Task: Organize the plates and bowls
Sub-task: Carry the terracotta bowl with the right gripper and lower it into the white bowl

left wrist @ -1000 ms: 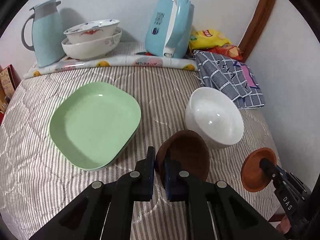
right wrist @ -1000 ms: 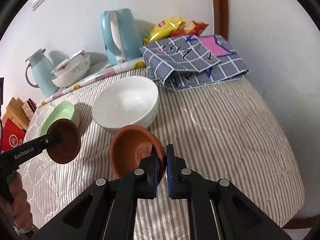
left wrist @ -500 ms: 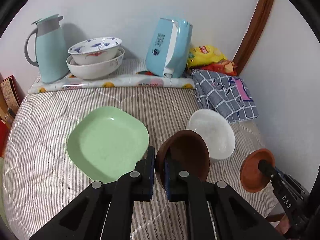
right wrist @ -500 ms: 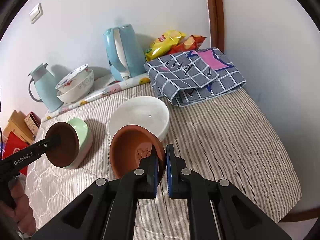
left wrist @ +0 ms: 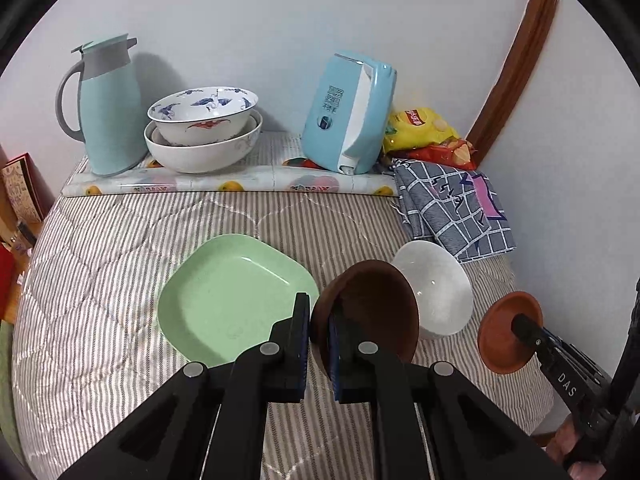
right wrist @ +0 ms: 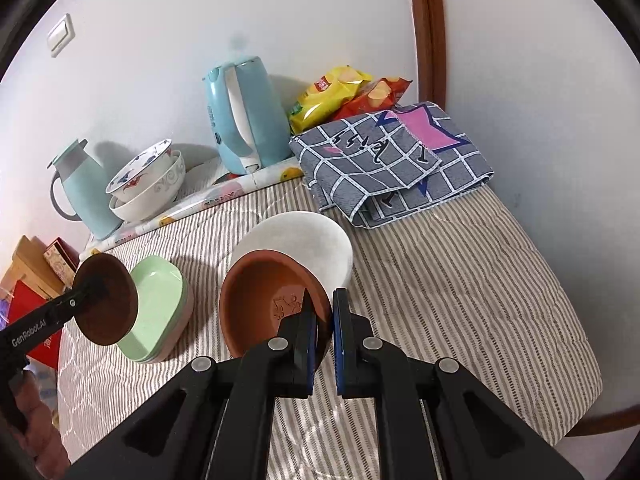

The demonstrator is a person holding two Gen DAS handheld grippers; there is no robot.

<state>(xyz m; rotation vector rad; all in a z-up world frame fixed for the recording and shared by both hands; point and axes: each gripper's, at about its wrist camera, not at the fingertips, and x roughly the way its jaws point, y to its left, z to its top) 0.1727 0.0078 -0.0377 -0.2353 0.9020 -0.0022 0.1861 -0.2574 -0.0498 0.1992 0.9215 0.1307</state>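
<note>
I have the left tool [left wrist: 319,330] clenched on the rim of the dark brown dish [left wrist: 370,308], and the right tool [right wrist: 324,332] clenched on the rim of the terracotta dish [right wrist: 264,300]; both dishes are tilted on edge and clear of the striped bed cover [left wrist: 120,248]. Compared with a second ago, both views sit higher: the green plate [left wrist: 228,300] and the white bowl [left wrist: 436,284] look smaller and lie lower in the pictures, and more of the wall shows behind. The grip on each dish looks unchanged. The green plate lies near the middle of the bed, the white bowl beside it toward the right edge, just in front of the folded checked cloth [left wrist: 456,208]. Along the far edge by the wall stand the thermos jug [left wrist: 108,108], two nested patterned bowls [left wrist: 202,132], the blue kettle [left wrist: 348,112] and snack bags [left wrist: 420,128] at the far right corner.
</note>
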